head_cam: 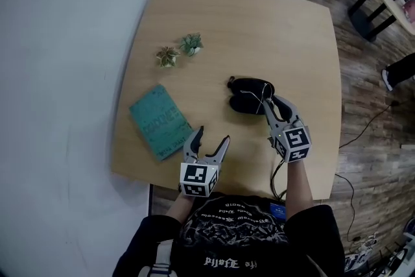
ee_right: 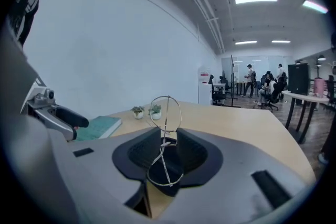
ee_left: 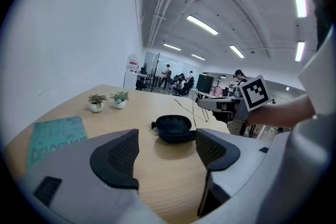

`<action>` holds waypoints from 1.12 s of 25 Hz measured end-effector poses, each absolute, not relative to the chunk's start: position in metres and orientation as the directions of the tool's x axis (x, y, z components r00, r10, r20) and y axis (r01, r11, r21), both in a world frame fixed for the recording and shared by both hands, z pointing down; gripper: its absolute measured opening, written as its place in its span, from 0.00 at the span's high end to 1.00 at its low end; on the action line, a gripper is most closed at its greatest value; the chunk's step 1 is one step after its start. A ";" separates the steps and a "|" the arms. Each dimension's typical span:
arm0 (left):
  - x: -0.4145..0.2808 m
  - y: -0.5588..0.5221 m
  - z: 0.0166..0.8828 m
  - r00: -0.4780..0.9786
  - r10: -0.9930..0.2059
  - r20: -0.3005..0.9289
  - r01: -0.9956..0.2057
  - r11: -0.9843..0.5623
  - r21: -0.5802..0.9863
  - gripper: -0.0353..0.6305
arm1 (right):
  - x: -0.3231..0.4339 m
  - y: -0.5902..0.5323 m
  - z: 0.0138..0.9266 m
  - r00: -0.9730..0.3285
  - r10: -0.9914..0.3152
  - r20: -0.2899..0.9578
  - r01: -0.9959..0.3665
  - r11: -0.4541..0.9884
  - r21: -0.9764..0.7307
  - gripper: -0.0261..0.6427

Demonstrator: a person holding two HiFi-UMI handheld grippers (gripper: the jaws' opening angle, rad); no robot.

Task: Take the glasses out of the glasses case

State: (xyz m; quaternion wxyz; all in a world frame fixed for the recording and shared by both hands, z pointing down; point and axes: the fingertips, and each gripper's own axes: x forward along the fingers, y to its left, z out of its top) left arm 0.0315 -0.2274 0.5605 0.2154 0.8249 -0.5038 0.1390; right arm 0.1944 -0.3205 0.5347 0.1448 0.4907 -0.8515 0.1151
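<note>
1. Right tongs: the jaws stand partly closed, pinching the glasses, a thin wire frame, at about its middle. In the right gripper view the frame's long axis runs 12 to 6, with one rim above the pads and the other below them.
2. Left tongs: the jaws stand wide apart with nothing between them, only bare table beyond.
3. Glasses case: it lies open on the table, touching neither tool. In the head view it sits at about 11 o'clock from the right tongs' tips, just beyond them, and at about 1 o'clock from the left tongs, well apart. Its long axis runs roughly 9 to 3.
4. Judgement: the frame looks lifted clear of the case, so what is left is to carry it away. The right hand is nearer and already has the hold, and table free to set it on lies toward 6 o'clock.
</note>
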 end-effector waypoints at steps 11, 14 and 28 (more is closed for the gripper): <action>0.032 -0.207 0.519 0.492 -0.801 0.340 -0.870 -0.442 0.218 0.52 | 0.193 -0.262 0.494 -0.442 -0.864 0.239 -0.897 0.427 -0.113 0.80; 0.031 -0.201 0.512 0.499 -0.803 0.326 -0.866 -0.450 0.217 0.53 | 0.191 -0.243 0.487 -0.440 -0.873 0.210 -0.897 0.414 -0.159 0.80; 0.021 -0.176 0.507 0.509 -0.804 0.309 -0.861 -0.468 0.201 0.81 | 0.163 -0.175 0.506 -0.431 -0.876 0.217 -0.887 0.367 -0.281 0.80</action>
